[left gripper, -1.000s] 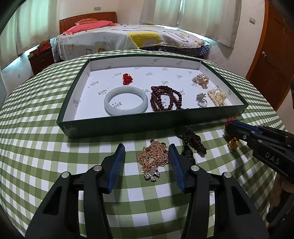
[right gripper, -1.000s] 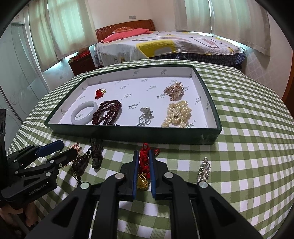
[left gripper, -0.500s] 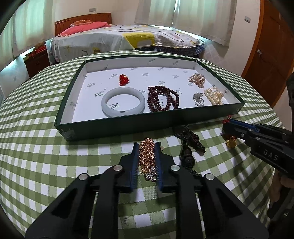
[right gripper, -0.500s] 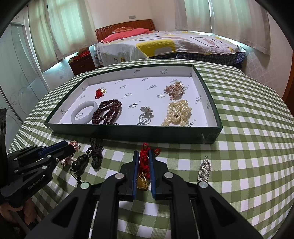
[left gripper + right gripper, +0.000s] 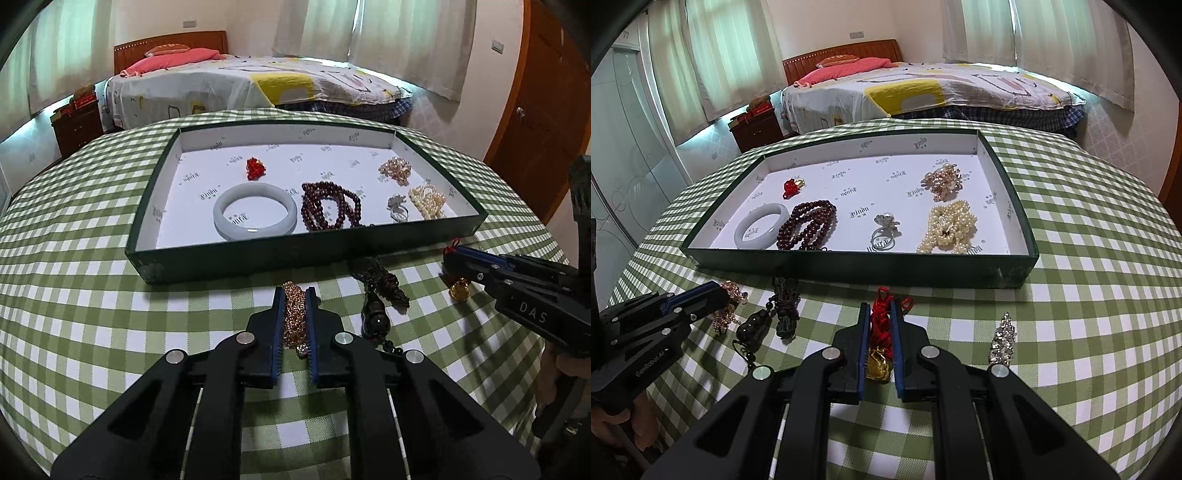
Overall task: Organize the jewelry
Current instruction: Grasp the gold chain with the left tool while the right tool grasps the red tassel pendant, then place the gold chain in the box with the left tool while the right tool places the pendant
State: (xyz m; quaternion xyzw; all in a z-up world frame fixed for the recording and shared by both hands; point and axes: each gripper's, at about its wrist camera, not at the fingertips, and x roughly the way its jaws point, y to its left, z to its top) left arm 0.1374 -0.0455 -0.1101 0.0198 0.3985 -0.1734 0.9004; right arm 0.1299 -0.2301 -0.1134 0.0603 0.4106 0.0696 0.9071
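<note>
A dark green tray point(image 5: 258, 254) with a white floor sits on the checked table point(image 5: 74, 295). It holds a jade bangle point(image 5: 255, 210), dark red beads point(image 5: 328, 208), a red charm point(image 5: 255, 168), a ring point(image 5: 397, 208) and two pearl pieces. My left gripper point(image 5: 295, 295) is shut on a gold chain point(image 5: 294, 314) in front of the tray. My right gripper point(image 5: 880, 314) is shut on a red-cord gold charm point(image 5: 881, 332); it also shows in the left wrist view point(image 5: 448, 264).
A dark gourd pendant with a tassel point(image 5: 764, 321) lies between the grippers. A silver brooch point(image 5: 1003, 338) lies right of my right gripper. A bed point(image 5: 258, 85) stands beyond the table, a wooden door point(image 5: 546, 110) at the right.
My left gripper closed on the gold chain, which now sits pinched between the pads. My right gripper stayed shut on the red-cord charm and barely moved.
</note>
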